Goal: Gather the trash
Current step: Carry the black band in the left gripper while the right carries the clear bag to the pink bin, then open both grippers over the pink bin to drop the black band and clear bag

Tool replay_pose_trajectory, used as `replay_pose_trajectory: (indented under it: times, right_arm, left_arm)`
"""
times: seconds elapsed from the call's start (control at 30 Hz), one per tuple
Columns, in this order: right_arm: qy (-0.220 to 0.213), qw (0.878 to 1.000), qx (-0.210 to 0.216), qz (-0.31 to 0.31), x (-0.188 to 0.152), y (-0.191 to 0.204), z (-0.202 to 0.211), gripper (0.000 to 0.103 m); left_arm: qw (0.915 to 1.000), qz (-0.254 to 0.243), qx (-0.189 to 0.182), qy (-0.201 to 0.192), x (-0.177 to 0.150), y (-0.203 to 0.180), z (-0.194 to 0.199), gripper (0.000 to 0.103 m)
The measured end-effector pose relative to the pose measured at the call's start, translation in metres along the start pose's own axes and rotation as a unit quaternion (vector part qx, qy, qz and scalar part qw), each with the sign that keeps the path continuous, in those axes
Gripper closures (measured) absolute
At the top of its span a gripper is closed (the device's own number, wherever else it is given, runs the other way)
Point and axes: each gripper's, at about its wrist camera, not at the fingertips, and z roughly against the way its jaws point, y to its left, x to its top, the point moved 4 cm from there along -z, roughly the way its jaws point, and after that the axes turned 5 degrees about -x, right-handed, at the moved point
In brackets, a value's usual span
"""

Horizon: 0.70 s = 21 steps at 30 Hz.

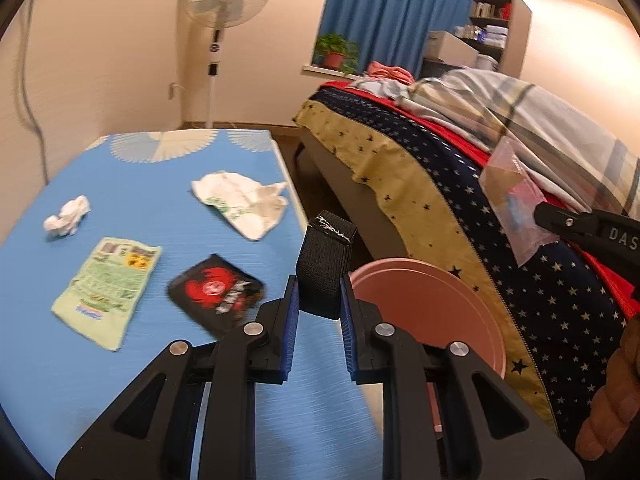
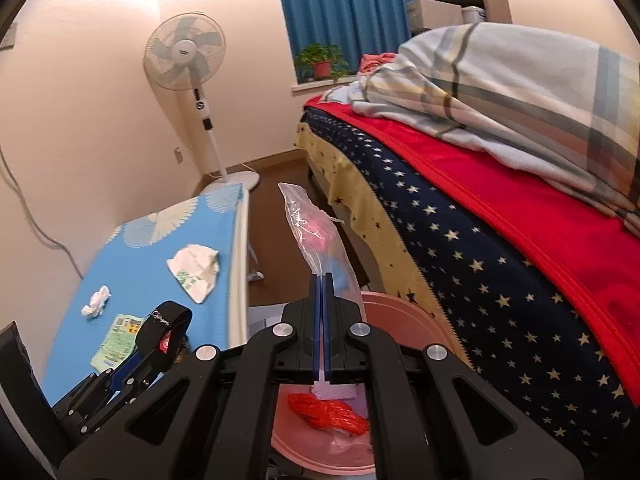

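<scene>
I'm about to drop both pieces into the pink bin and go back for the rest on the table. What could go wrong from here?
1. The left gripper holds the black strap near the blue table's edge, not clearly over the pink bin; released here, it may miss.
2. The clear plastic bag in the right gripper is light and tall; it could drift or cling to the pads.
3. The black wrapper lies near the table edge and could be swept off.

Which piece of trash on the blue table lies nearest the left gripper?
The black-and-red packet, just left of the left gripper; the green wrapper and both white wads lie farther off.
</scene>
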Motion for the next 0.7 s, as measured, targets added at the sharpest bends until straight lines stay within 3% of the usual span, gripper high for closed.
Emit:
replay_pose_trajectory:
  times: [0.5, 0.7]
  right_arm:
    - [0.031, 0.999, -0.032, -0.020, -0.011, -0.022, -0.018, 0.098]
    - [0.034, 0.998, -0.043, -0.034, -0.012, -0.030, -0.020, 0.097]
  left_arm:
    - [0.9962, -0.036, -0.058, 0.054, -0.022, -0.051, -0.042, 0.083]
    - [0.9929, -0.047, -0.079, 0.076, -0.032, -0.063, -0.052, 0.075]
